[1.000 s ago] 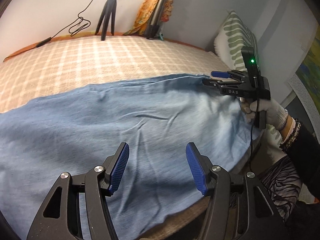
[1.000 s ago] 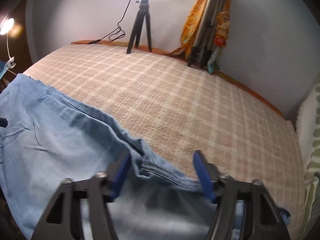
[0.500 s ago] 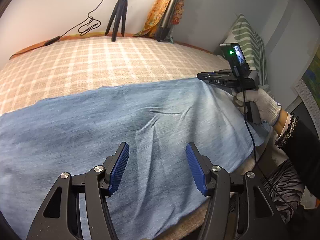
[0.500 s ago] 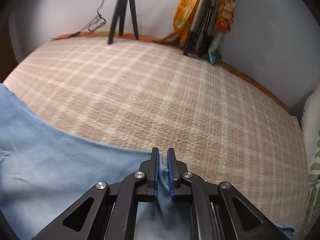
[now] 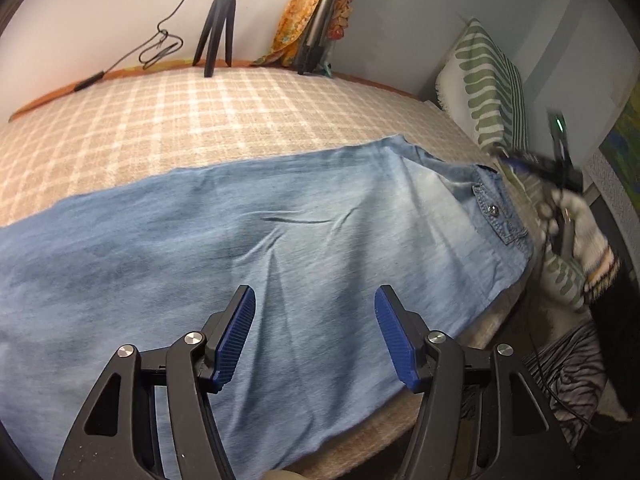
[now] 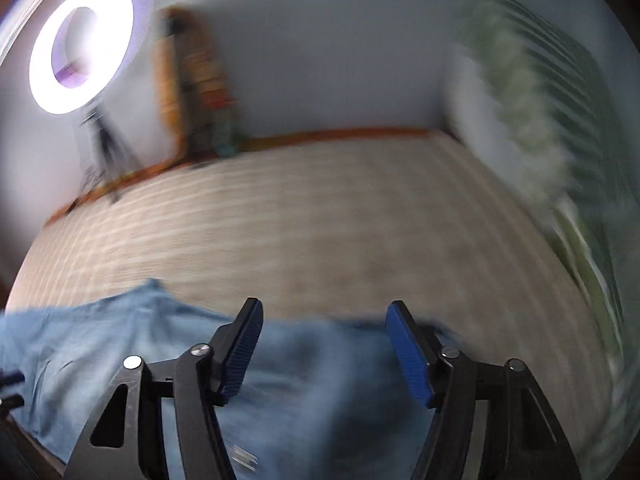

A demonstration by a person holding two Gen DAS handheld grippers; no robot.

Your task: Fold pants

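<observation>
Light blue denim pants (image 5: pixel 248 248) lie flat across the near side of the checked bed cover (image 5: pixel 224 120), waistband with a button (image 5: pixel 494 210) at the right end. My left gripper (image 5: pixel 314 338) is open and empty, hovering above the pants' near edge. My right gripper (image 6: pixel 322 350) is open and empty above the waist end of the pants (image 6: pixel 304 368); its view is motion-blurred. It also shows in the left wrist view (image 5: pixel 536 164), blurred, just right of the waistband.
A green-and-white striped pillow (image 5: pixel 486 84) stands at the bed's right end. A small tripod (image 5: pixel 218 28) and a folded stand with an orange cloth (image 5: pixel 316 16) stand against the far wall. A ring light (image 6: pixel 82 46) glows at the left.
My right gripper was shut on the pants' waist edge half a second ago; it has let go, opened and pulled back to the right. The pants now lie flatter. My left gripper stayed open.
</observation>
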